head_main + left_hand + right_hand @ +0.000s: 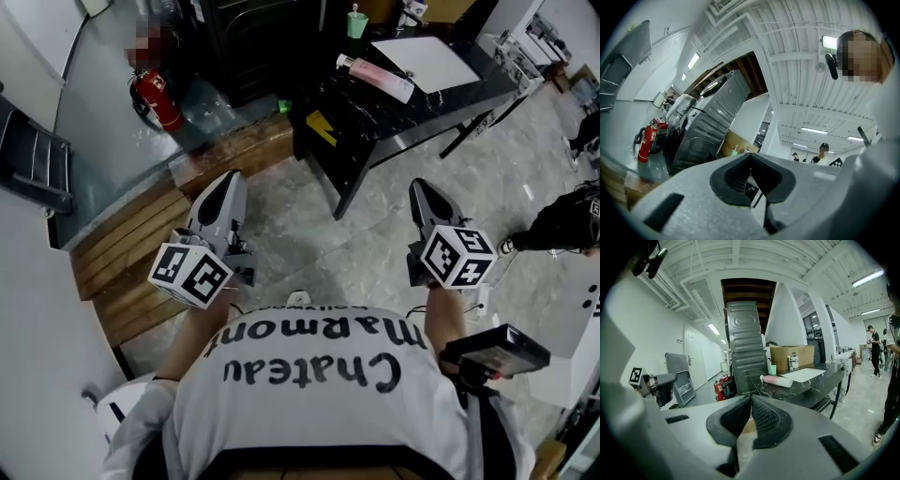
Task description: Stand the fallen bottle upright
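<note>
The bottle (pixel 380 79) lies on its side on the table (pixel 375 127), well ahead of all the fingers and nearer the right gripper (pixel 419 190) than the left gripper (pixel 229 180). Both have their fingers pressed together, with nothing between them. If they arrive like that, they would likely nudge the round bottle, rolling it off the edge or into the cup (pixel 357 24) beyond it.

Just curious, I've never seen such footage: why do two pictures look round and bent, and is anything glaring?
Both gripper views are fisheye: black corners, ceiling beams bowed. Left gripper view: a ceiling lamp glares. Right gripper view: the fallen bottle on the black table stays sharp. Head view: evenly lit, less bent.
</note>
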Demonstrator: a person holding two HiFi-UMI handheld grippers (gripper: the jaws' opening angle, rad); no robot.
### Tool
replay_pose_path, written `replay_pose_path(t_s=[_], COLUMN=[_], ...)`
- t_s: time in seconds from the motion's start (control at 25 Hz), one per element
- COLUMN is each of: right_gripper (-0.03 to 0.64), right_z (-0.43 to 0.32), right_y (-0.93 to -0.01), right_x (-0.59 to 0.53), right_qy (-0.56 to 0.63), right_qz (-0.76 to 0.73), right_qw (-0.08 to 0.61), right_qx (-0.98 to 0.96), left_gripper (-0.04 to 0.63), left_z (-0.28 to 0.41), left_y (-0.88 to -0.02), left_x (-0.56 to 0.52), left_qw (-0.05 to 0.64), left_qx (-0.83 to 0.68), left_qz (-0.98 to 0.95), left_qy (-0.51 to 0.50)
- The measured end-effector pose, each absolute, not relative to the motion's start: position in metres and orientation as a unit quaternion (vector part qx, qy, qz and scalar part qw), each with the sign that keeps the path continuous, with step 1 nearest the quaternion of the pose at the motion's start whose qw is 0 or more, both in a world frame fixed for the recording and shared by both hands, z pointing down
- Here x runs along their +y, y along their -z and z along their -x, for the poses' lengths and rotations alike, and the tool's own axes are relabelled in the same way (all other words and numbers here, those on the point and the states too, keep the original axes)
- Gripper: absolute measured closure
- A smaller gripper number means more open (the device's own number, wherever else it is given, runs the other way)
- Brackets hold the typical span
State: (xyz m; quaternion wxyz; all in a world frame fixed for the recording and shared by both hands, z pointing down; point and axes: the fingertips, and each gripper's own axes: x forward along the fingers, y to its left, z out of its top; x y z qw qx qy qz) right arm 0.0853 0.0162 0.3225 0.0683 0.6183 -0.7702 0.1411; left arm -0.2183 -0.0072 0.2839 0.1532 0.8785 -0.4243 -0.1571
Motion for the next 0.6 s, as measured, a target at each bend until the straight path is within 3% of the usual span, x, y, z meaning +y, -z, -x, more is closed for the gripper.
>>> replay_pose_path(t_s=[0.2, 0.44, 0.6], right_gripper=[0.603, 0.602, 0.603], right_z=[-0.078, -0.073, -0.074], right_y=[-0.317, -0.295, -0.293], right_x=[0.005, 0.009, -0.002], right_qy=[-0.133, -0.131, -0.129], right_qz=[-0.633, -0.614, -0.611], right_qw=[0.067, -0.009, -0.001], right_qx=[-0.76, -0.779, -0.781], left_gripper=[0.581, 0.581, 0.581], left_z=[0.215, 0.215, 0.209], left_y=[-0.296, -0.298, -0.295], left_x=[-0.042, -0.061, -0.068], left_qw=[0.183, 0.192, 0.195], left_qx=[-0.393, -0.39, -0.381], left_qz=[-0.893, -0.892, -0.894], left_qy=[0.117, 0.126, 0.135])
